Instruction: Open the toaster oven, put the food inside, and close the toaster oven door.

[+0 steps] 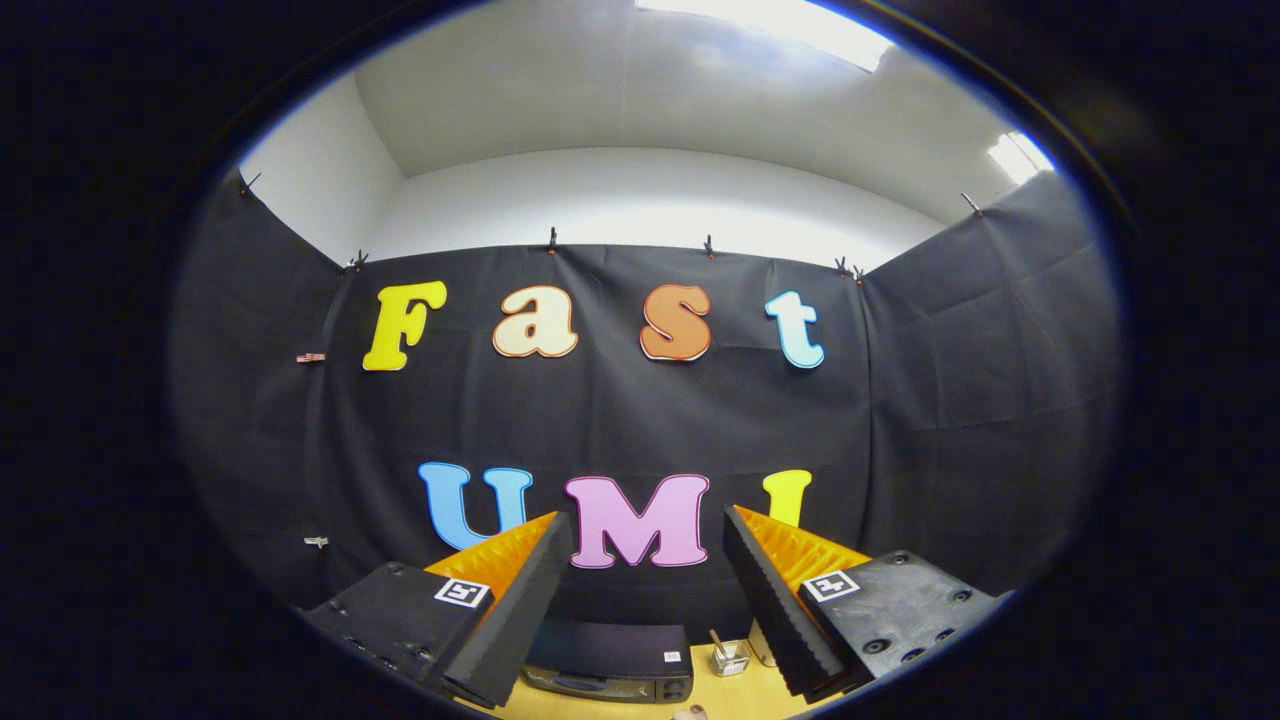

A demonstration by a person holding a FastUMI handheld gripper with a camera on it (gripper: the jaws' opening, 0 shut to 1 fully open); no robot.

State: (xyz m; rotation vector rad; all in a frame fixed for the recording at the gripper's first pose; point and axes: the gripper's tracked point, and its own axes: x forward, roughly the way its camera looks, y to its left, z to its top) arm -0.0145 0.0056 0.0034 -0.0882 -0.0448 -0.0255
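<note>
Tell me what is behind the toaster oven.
Directly behind the dark box-shaped toaster oven, seen between the open hand-held gripper's fingers, hangs the black cloth booth wall. The wall's foot and the yellow tabletop behind the oven are hidden.

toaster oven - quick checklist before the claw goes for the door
1. Claw open, nothing between its fingers: ok.
2. Toaster oven in sight, below and between the fingers: ok.
3. Door shut or open: cannot tell, only the top and upper front show.
4. Door handle located: cannot tell.
5. Small glass jar stands apart, just right of the oven: ok.
6. Food located: cannot tell.
</note>
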